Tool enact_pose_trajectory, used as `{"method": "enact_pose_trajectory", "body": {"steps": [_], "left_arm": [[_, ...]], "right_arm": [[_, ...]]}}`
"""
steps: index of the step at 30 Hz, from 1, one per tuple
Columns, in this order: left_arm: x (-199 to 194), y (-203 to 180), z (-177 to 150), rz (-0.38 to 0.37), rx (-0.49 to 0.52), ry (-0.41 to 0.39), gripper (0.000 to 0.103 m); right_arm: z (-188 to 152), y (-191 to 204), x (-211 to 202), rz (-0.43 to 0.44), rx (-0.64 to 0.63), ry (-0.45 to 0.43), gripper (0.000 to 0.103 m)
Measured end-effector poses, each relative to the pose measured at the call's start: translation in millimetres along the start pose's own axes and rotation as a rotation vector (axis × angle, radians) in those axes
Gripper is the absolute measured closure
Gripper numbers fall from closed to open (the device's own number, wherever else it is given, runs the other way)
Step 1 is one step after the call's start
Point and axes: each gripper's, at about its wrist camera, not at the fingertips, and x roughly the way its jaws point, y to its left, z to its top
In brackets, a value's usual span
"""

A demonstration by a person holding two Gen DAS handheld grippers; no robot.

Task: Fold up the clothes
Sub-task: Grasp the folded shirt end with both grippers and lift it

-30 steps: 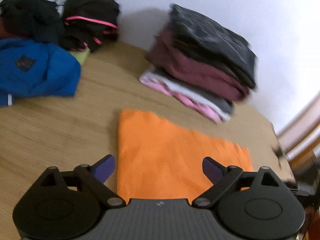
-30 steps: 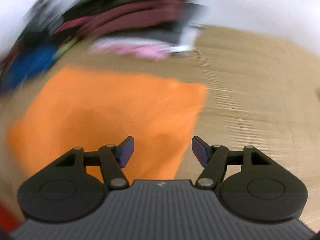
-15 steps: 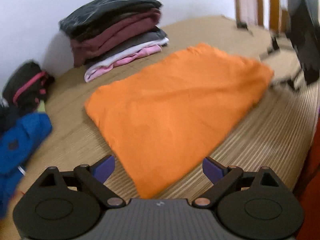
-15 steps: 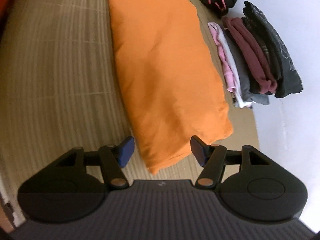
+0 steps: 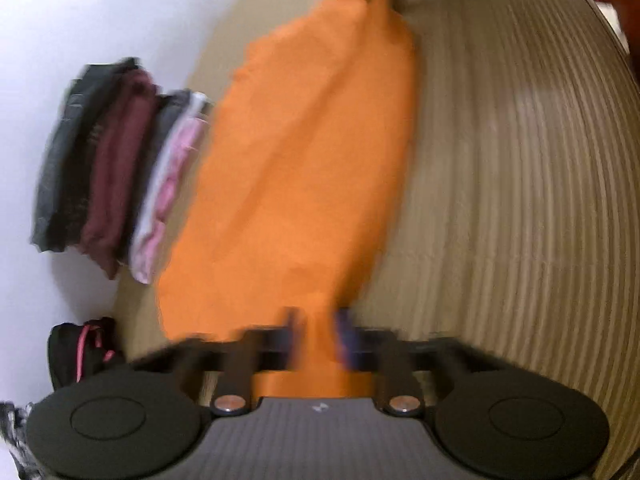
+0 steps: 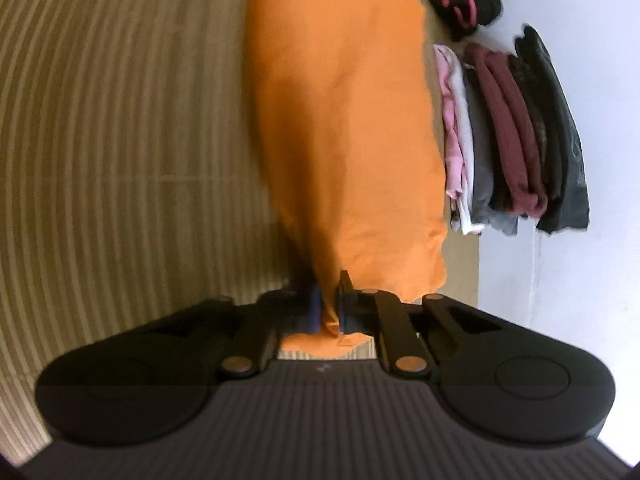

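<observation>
While both clamp orange garment (image 5: 304, 168), table (image 5: 520, 200)

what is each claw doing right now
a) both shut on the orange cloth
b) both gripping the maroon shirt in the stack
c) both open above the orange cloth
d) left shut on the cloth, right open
a: the left claw and the right claw each have their fingers pinched together with a fold of the orange cloth between them.
</observation>
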Motion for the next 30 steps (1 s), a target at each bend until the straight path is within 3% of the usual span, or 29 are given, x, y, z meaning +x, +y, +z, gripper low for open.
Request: {"method": "enact_pose_trajectory", "body": {"steps": [2,7,10,12,15,17,19,22,25,28,30], "left_arm": [[-1.7,-4.9,-0.3,0.015,0.028,0.0,0.097],[-21.5,-0.5,-1.5,-0.056,-0.022,-0.021,0.098],[-64.4,6.6,-2.3,-0.108,0.049,-0.054,0.098],[-103.8,19.0,-0.8,-0.168,0.1,-0.093,0.098],[-168.3,69.8,-3.0,-0.313,0.177,-0.173,0.098],[-191.0,116.4,-1.2,-0.402,0.115,-0.21,0.098],[-196.7,156.8,-0.6,-0.473,0.038,-0.237,0.098],[-155.2,196.9,-4.5,-0.572,-0.077,-0.239,0.098],[-72.1,212.6,-9.7,-0.615,-0.161,-0.168,0.098],[22.1,219.4,-15.8,-0.59,-0.265,-0.008,0.087],[70.9,217.6,-26.7,-0.5,-0.327,0.123,0.08]], "right_arm": [[-0.6,-1.4,-4.7,0.018,0.019,0.004,0.095],[-7.8,-17.5,-33.4,0.078,0.138,0.002,0.096],[-13.2,-26.7,-66.2,0.095,0.135,-0.027,0.098],[-24.3,-63.2,-99.4,0.138,0.136,-0.077,0.098],[-41.0,-117.8,-149.2,0.202,0.138,-0.153,0.098],[-51.9,-154.0,-181.1,0.245,0.14,-0.203,0.098],[-58.1,-184.0,-180.5,0.297,0.158,-0.219,0.098],[-62.7,-200.2,-129.6,0.437,0.129,-0.224,0.098],[-61.4,-203.2,-49.2,0.538,0.116,-0.209,0.098],[-48.0,-198.4,42.4,0.532,0.19,-0.18,0.097],[-33.5,-190.4,100.3,0.492,0.258,-0.104,0.093]]}}
